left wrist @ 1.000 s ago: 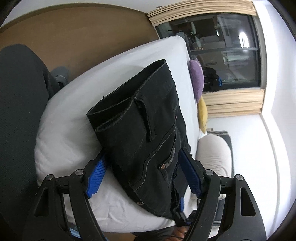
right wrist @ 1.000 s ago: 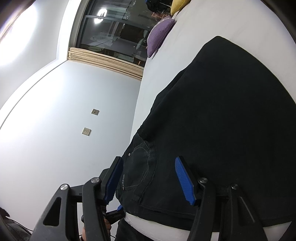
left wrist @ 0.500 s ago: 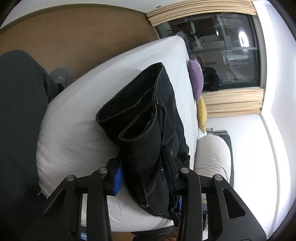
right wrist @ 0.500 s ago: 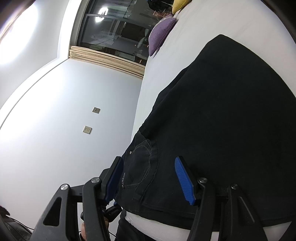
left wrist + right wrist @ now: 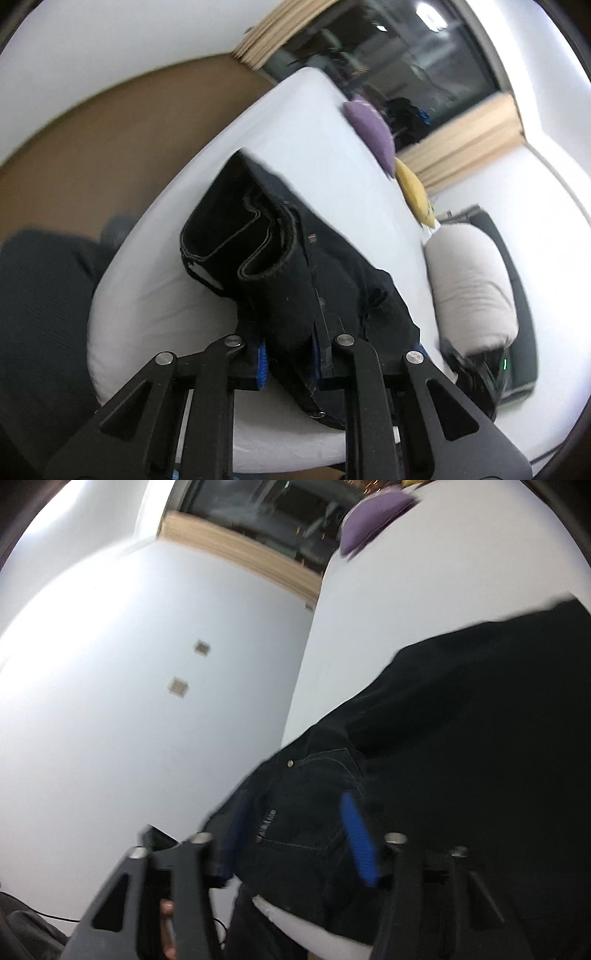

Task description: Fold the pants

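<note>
Black denim pants (image 5: 288, 266) lie bunched on a white bed (image 5: 155, 295). My left gripper (image 5: 288, 358) is shut on a thick fold of the pants near the waistband, and the cloth stands up in loops in front of it. In the right wrist view the pants (image 5: 461, 720) spread over the bed, with a back pocket between the fingers. My right gripper (image 5: 295, 834) is open around that pocket area, its blue pads (image 5: 356, 838) apart.
A purple cushion (image 5: 371, 131) and a yellow cushion (image 5: 415, 194) lie at the far side of the bed, a rolled white duvet (image 5: 472, 288) to the right. Brown floor (image 5: 92, 147) is on the left. A white wall (image 5: 129, 701) with two sockets is left of the bed.
My left gripper has closed fully on the pants and lifted the fold, which now stands bunched. My right gripper has shifted along the waist toward the pocket; it stays open. Both views are motion-blurred.
</note>
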Demonstrator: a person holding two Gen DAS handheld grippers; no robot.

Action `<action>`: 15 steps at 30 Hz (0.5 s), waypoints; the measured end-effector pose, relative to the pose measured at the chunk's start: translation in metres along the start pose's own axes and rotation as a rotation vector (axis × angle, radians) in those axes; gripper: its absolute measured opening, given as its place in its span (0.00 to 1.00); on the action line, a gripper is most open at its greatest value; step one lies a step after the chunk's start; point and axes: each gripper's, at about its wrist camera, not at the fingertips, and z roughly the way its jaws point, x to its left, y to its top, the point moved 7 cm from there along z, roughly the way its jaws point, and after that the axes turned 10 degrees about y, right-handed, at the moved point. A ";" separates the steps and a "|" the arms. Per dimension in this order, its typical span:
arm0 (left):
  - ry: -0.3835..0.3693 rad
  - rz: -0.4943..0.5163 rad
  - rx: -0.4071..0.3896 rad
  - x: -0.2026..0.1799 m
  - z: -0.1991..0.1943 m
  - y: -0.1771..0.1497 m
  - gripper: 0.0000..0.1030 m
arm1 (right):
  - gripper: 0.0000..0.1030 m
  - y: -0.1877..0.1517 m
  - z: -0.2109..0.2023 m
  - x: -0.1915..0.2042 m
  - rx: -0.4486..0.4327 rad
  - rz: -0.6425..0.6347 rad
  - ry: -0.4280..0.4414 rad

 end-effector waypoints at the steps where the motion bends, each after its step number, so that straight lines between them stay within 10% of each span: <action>1: 0.006 0.035 -0.015 -0.008 -0.003 0.001 0.15 | 0.32 0.004 0.010 -0.001 0.035 0.003 -0.014; 7: 0.027 0.151 -0.052 -0.038 -0.009 0.000 0.14 | 0.23 0.010 0.063 -0.050 0.211 0.121 -0.146; 8: 0.027 0.165 -0.056 -0.042 -0.013 -0.003 0.14 | 0.00 0.007 0.068 -0.064 0.228 0.148 -0.184; 15: 0.038 0.358 -0.099 -0.097 -0.018 -0.017 0.14 | 0.00 -0.003 0.069 -0.080 0.165 0.147 -0.137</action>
